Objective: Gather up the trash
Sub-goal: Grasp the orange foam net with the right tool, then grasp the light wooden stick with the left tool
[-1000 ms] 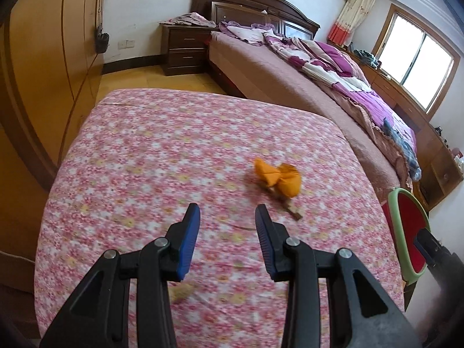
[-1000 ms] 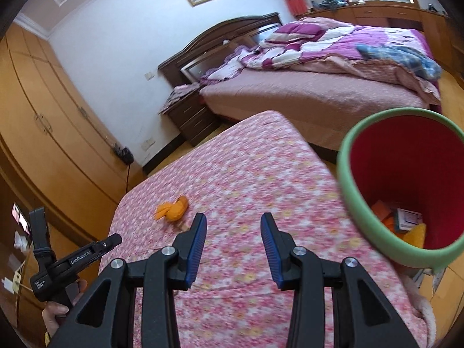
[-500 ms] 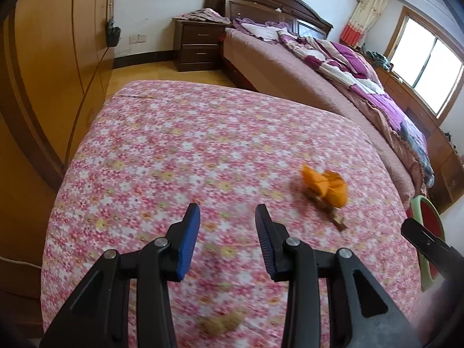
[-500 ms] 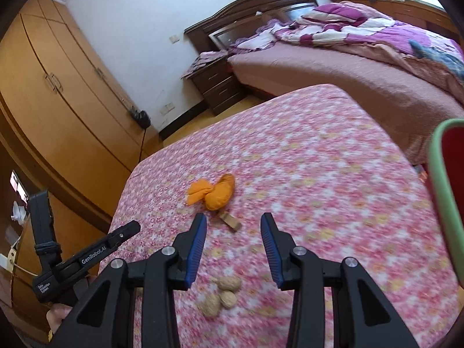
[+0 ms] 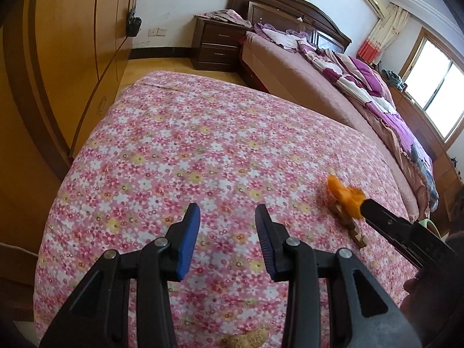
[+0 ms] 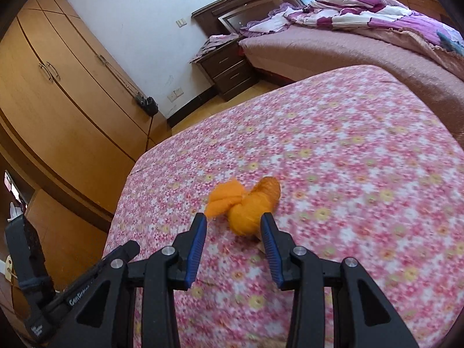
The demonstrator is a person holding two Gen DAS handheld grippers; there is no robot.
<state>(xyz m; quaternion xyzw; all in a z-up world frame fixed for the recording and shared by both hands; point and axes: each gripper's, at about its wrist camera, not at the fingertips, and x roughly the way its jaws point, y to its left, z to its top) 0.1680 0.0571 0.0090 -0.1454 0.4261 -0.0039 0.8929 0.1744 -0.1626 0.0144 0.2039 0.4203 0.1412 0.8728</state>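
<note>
A crumpled orange scrap (image 6: pixel 246 203) lies on the pink flowered cover (image 6: pixel 362 159). My right gripper (image 6: pixel 233 227) is open, its blue pads on either side of the scrap's near end, just short of it. In the left wrist view the scrap (image 5: pixel 345 195) lies at the right, with a small brown wooden piece (image 5: pixel 349 227) beside it and the right gripper's tip touching or just over it. My left gripper (image 5: pixel 227 217) is open and empty over bare cover. A brown nut shell (image 5: pixel 248 340) lies at the near edge below it.
A wooden wardrobe (image 6: pixel 58 92) stands to the left. A dark nightstand (image 5: pixel 217 45) and a large bed with purple bedding (image 5: pixel 362 84) are behind. The bin's green rim (image 5: pixel 429 226) peeks out at the right behind the right gripper.
My right gripper has swung left from the bin and closed in on the orange scrap. My left gripper has turned left, so the scrap has slid to the right of its view.
</note>
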